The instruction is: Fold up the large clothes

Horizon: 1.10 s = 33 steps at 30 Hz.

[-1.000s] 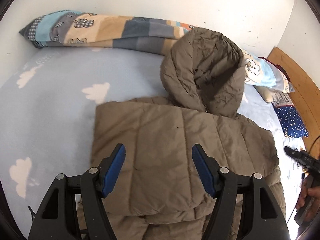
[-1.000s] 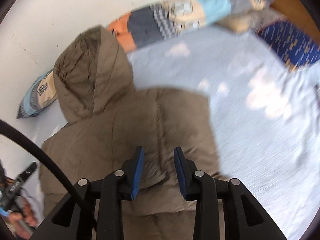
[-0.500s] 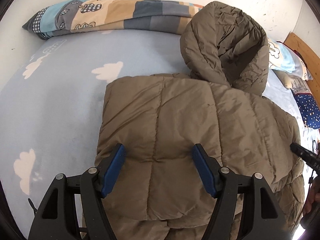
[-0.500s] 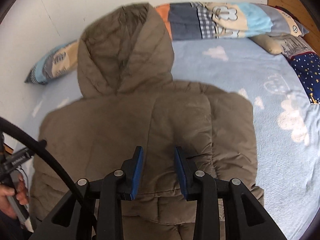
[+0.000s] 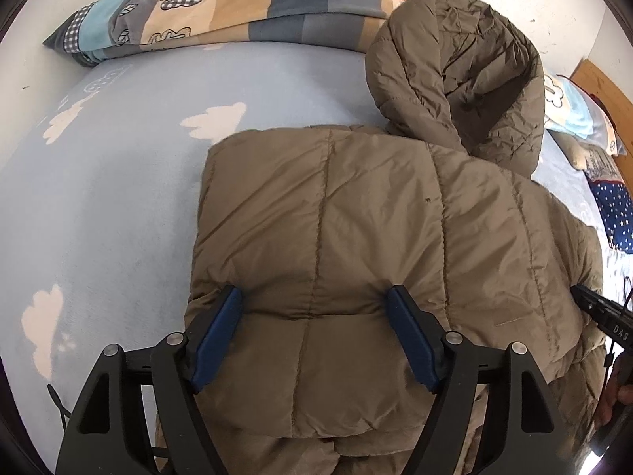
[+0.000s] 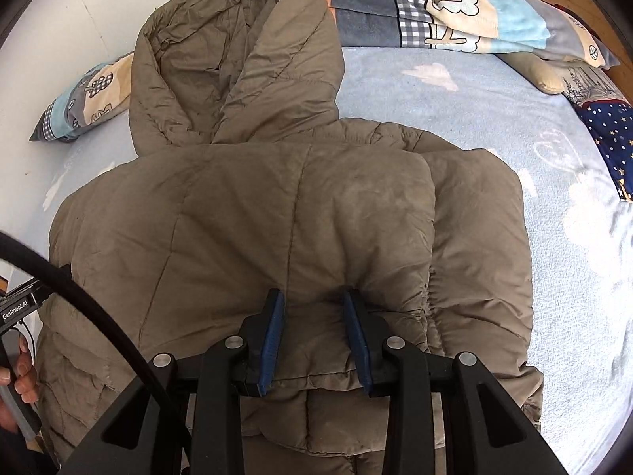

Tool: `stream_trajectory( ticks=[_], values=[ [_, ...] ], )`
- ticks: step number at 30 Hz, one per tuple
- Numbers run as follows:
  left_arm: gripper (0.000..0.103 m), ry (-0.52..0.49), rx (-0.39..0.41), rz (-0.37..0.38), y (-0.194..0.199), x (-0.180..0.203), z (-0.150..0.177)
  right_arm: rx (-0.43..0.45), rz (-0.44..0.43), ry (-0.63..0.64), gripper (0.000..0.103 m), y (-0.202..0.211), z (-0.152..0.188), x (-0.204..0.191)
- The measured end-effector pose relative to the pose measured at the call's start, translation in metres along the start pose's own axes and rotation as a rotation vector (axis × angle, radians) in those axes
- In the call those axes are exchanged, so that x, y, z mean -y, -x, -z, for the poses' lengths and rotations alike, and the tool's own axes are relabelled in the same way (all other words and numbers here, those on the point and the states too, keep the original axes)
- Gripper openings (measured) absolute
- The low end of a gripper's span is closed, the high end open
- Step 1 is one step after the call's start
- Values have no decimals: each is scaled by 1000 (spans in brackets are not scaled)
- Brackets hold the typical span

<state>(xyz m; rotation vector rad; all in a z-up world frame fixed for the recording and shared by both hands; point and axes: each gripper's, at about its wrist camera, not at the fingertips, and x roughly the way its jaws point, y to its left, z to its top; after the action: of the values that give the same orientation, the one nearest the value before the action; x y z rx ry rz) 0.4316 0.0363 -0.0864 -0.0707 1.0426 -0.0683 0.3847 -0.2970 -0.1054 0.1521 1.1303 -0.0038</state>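
Left wrist view: left gripper (image 5: 314,318) jaws wide, nothing clamped. It hovers over or rests on the brown puffer jacket (image 5: 356,245); contact can't be told. The jacket lies on the blue cloud-print bed sheet (image 5: 110,182), directly under and ahead of the tongs. Ahead-left of the tongs its side edge runs straight and doubled, so that side looks already folded in. The hood (image 5: 459,75) sticks up ahead-right, propped against the wall, not folded. The rolled patterned blanket (image 5: 221,12) sits far ahead along the wall. The right gripper's tip shows at the far right edge, over the jacket's other side.

Right wrist view: right gripper (image 6: 314,318) jaws narrow, but a clear gap shows between the blue pads. Fabric bunches between them near a hem ridge; whether it's pinched or only touched, I can't tell. The jacket fills the area under and ahead of the tongs. Just right of the tongs a folded panel edge overlies a lower layer, so this side looks turned in too. The hood stands ahead-left.

Judgement: side folds done. Left: hood down, then bottom-to-top fold and flattening. Roughly halfway.
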Motion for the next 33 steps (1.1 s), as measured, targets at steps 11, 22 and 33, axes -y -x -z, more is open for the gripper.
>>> stream_trajectory(
  ticks=[11, 22, 33],
  values=[
    [75, -42, 91, 84, 48, 18, -7, 112, -25, 55, 35, 44, -4, -16],
    [76, -131, -5, 61, 11, 39, 10, 12, -91, 122, 36, 13, 9, -47],
    [89, -108, -15, 32, -1, 35, 17, -21, -113, 111, 40, 4, 13, -41]
  ],
)
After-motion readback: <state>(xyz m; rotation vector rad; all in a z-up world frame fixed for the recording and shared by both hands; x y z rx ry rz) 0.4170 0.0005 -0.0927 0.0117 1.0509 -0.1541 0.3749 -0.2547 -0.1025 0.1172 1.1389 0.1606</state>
